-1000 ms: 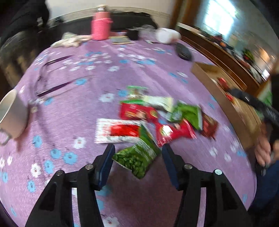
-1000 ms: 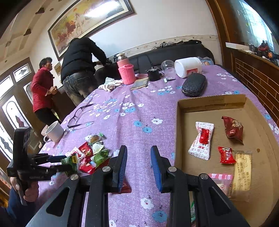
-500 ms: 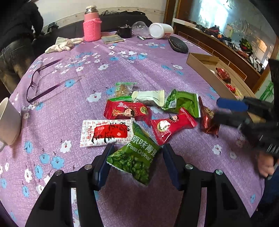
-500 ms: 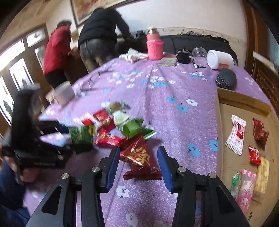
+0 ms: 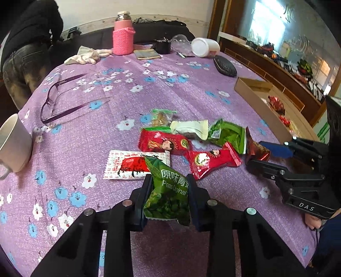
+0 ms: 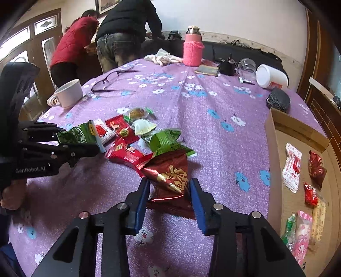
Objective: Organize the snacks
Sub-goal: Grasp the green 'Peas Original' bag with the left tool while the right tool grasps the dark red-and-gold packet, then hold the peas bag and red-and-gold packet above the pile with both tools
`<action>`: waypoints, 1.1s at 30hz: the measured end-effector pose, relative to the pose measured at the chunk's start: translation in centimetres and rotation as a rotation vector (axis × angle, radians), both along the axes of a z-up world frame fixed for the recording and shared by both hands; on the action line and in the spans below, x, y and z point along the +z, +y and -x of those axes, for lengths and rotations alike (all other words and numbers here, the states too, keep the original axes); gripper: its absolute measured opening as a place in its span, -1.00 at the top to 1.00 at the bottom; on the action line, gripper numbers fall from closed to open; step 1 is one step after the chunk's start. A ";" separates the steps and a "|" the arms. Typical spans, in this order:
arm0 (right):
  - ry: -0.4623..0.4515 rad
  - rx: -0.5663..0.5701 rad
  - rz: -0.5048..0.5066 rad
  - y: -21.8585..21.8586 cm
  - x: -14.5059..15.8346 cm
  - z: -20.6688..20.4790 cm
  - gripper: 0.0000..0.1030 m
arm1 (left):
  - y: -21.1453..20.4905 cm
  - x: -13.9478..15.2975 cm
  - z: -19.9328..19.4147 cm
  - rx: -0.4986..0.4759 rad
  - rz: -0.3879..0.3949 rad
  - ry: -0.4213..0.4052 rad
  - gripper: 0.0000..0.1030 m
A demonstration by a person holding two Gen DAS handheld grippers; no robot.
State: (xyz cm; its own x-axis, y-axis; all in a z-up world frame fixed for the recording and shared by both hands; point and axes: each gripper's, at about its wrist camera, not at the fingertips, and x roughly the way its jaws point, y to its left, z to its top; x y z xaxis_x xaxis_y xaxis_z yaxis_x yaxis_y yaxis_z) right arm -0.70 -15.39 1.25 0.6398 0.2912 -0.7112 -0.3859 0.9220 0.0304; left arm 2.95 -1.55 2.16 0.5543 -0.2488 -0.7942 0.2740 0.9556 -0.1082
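Left wrist view: the left gripper (image 5: 169, 199) is closing on the green pea bag (image 5: 168, 191).

The right gripper (image 6: 169, 199) is closing around a dark red packet (image 6: 170, 172) beside the snack pile (image 5: 191, 140); the cardboard tray (image 6: 298, 130) is partly cut off.

A lived-in home room: floral purple tablecloth (image 5: 170, 89), black sofa (image 6: 234, 53) behind (two people beside it), framed painting (image 6: 106, 3)

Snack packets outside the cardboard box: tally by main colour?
Green packets: 2
Red packets: 3, one dark red
White packets: 2, one red-printed
Clear packet: 1
Total: 8
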 end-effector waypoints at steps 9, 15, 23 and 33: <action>-0.017 -0.023 -0.083 -1.1 1.1 0.1 0.34 | 0.4 0.7 0.3 0.013 0.033 -0.032 0.42; -0.013 -0.036 -0.100 -1.3 1.3 0.1 0.34 | 0.3 0.9 0.4 0.013 0.032 -0.041 0.42; -0.008 -0.051 -0.138 -2.0 1.5 -0.1 0.34 | 0.4 0.8 0.4 0.011 0.033 -0.039 0.42; -0.007 -0.068 -0.161 -2.5 1.7 -0.2 0.34 | 0.4 0.8 0.4 0.016 0.033 -0.038 0.42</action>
